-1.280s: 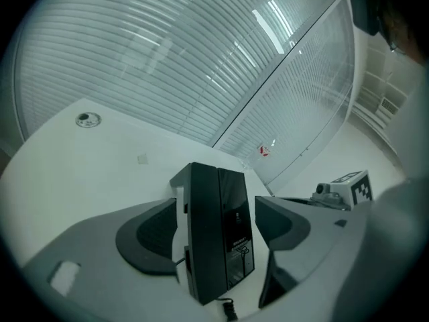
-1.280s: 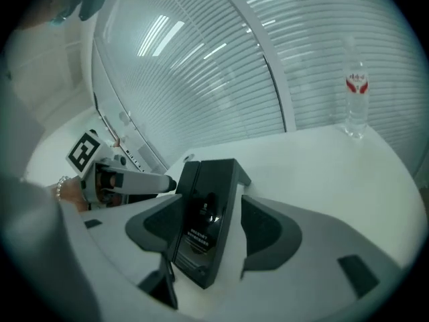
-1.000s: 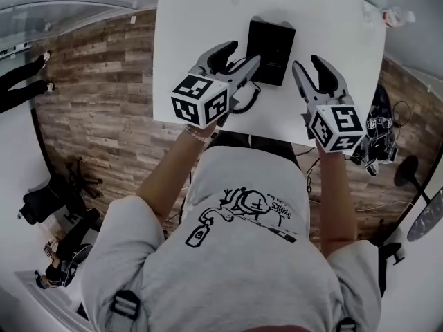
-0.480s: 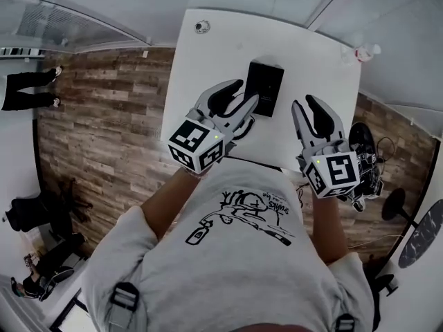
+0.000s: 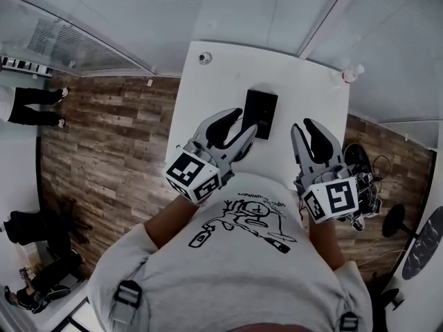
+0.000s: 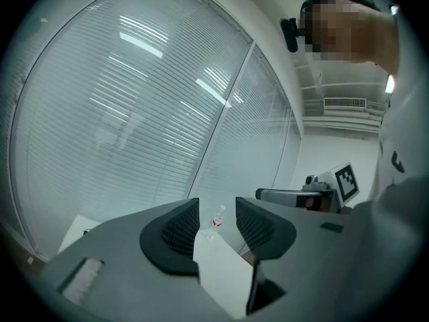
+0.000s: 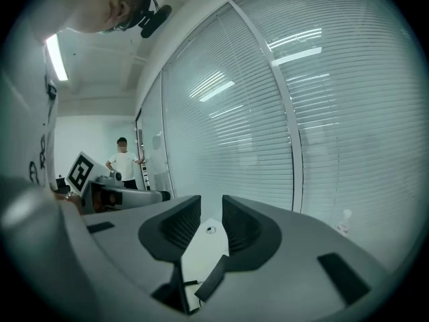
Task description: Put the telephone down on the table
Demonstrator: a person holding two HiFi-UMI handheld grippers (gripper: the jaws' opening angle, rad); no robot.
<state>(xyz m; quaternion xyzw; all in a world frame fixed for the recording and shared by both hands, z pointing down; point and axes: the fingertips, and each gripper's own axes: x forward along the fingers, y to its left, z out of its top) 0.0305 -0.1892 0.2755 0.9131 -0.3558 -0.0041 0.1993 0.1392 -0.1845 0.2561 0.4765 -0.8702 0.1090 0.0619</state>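
Note:
The black telephone (image 5: 259, 113) lies flat on the white table (image 5: 304, 95), near its middle. Both grippers hang well above the table's near edge, apart from the phone. My left gripper (image 5: 247, 120) is shut and empty; between its jaws the left gripper view (image 6: 216, 210) shows only the table far below. My right gripper (image 5: 303, 125) is off to the phone's right, jaws drawn together with nothing held. In the right gripper view (image 7: 211, 206) the telephone (image 7: 212, 278) shows as a dark edge below the jaws.
A small clear bottle (image 5: 349, 75) stands at the table's far right corner, and a small round object (image 5: 204, 58) at the far left corner. Glass walls with blinds stand behind the table. A person (image 7: 122, 163) stands at the left, further back.
Both grippers have risen away from the table, which now looks smaller and lower. Their jaws have closed. The telephone stays where it lay.

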